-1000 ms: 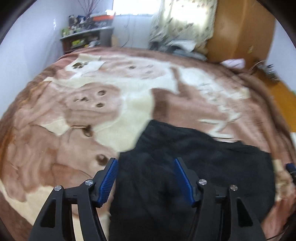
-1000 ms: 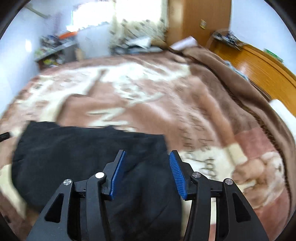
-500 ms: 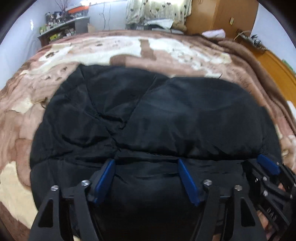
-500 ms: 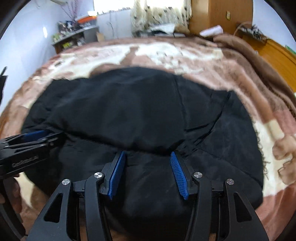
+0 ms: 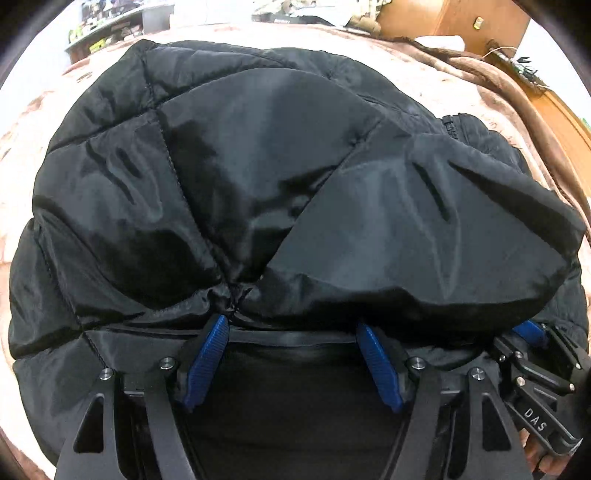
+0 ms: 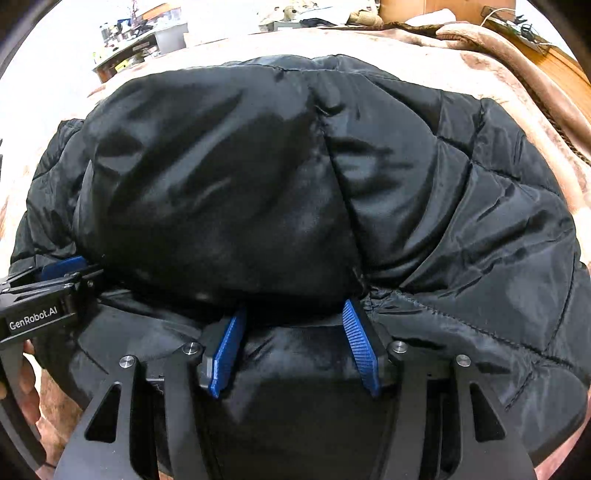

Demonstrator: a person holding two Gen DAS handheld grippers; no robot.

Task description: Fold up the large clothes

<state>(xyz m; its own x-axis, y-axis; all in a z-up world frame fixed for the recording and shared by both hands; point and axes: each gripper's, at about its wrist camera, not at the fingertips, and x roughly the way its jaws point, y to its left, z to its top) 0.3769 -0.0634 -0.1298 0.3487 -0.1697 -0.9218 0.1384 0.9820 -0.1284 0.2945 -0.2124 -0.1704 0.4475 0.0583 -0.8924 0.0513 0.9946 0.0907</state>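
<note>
A black quilted puffer jacket (image 5: pixel 258 166) (image 6: pixel 221 184) lies on the bed and fills both views, with a puffy folded layer on top. My left gripper (image 5: pixel 291 325) is open, its blue fingertips (image 5: pixel 218 332) at the near edge of that top layer, with jacket fabric under and between the jaws. My right gripper (image 6: pixel 293 310) is open too, its tips at the same edge further right. The two sit side by side: the right gripper (image 5: pixel 528 332) shows in the left wrist view and the left gripper (image 6: pixel 55 269) in the right wrist view.
A brown and cream blanket (image 5: pixel 443 85) (image 6: pixel 480 66) covers the bed around the jacket. A cluttered shelf (image 5: pixel 110 26) stands at the far left and a wooden wardrobe (image 5: pixel 461 18) at the far right. Part of a hand (image 6: pixel 29 387) holds the left gripper.
Both grippers have come down and forward onto the jacket, which now fills each view. The left jaws stand slightly wider than a second ago.
</note>
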